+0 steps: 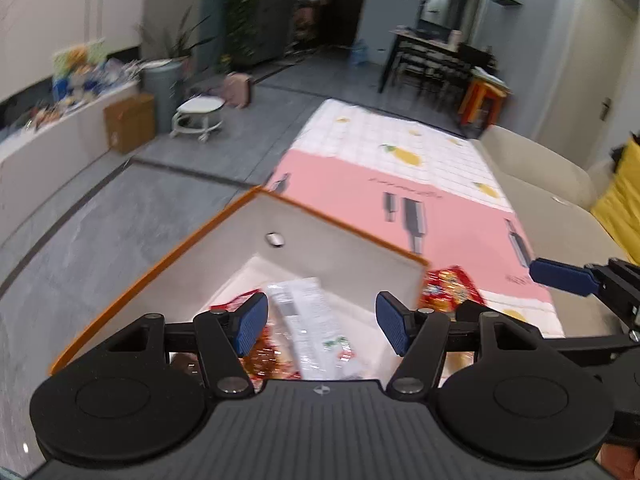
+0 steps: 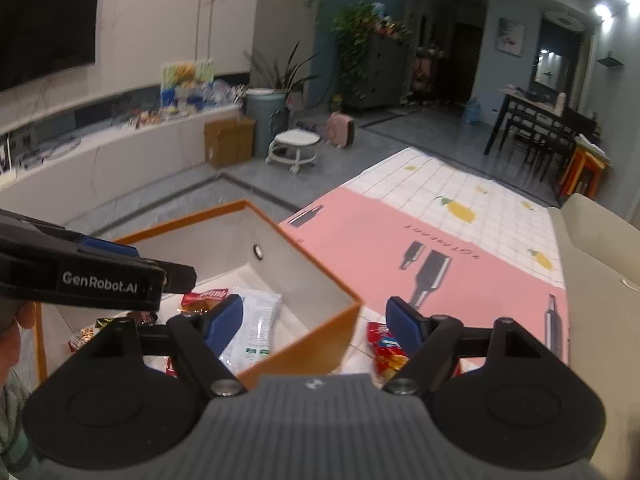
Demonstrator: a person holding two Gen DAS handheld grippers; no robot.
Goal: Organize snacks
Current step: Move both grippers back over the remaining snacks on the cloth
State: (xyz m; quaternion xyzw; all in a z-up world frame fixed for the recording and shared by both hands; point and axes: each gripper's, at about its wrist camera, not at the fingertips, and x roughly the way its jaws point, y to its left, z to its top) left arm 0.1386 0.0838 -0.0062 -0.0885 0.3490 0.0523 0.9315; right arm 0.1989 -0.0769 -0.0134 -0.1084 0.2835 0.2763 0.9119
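Observation:
An orange-rimmed box (image 1: 340, 236) with white inner walls holds several snack packets, among them a white packet (image 1: 308, 316) and red ones (image 1: 272, 352). My left gripper (image 1: 320, 320) is open and empty above the box. In the right wrist view the box (image 2: 320, 280) sits left of centre with the white packet (image 2: 260, 320) inside. My right gripper (image 2: 316, 328) is open and empty over the box's right corner. A red snack bag (image 2: 386, 350) lies on the cloth just outside the box; it also shows in the left wrist view (image 1: 448, 288).
A pink and white patterned cloth (image 1: 400, 184) covers the table. A beige sofa (image 1: 552, 200) with a yellow cushion (image 1: 624, 200) runs along the right. Grey floor, a cardboard box (image 1: 130, 122) and a white stool (image 1: 200, 114) lie to the left. The right gripper's finger (image 1: 560, 274) shows at the right edge.

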